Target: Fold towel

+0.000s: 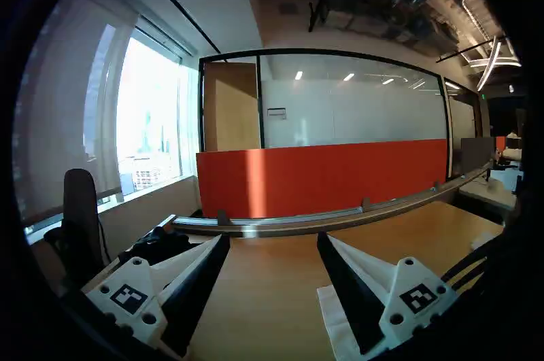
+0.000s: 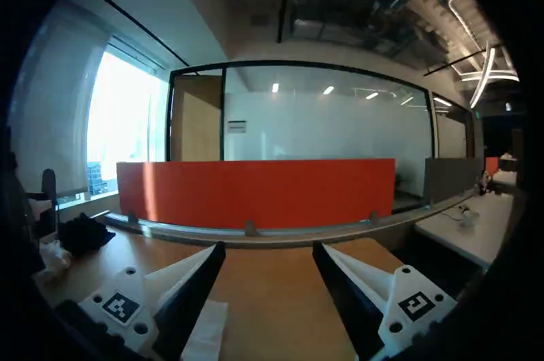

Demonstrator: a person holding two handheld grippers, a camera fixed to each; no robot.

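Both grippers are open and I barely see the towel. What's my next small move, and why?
Probably tip both down toward the towel. The left gripper and right gripper stand open, aimed level across the desk, holding nothing; white cloth peeks in at each view's bottom edge, so its corners need framing before a grasp.

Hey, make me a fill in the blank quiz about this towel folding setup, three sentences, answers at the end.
1. The left tool and the right tool both have their fingers ____.
2. The towel lying on the wooden desk is ____ in colour.
3. The divider panel standing behind the desk is ____.
Missing words: open; white; orange.
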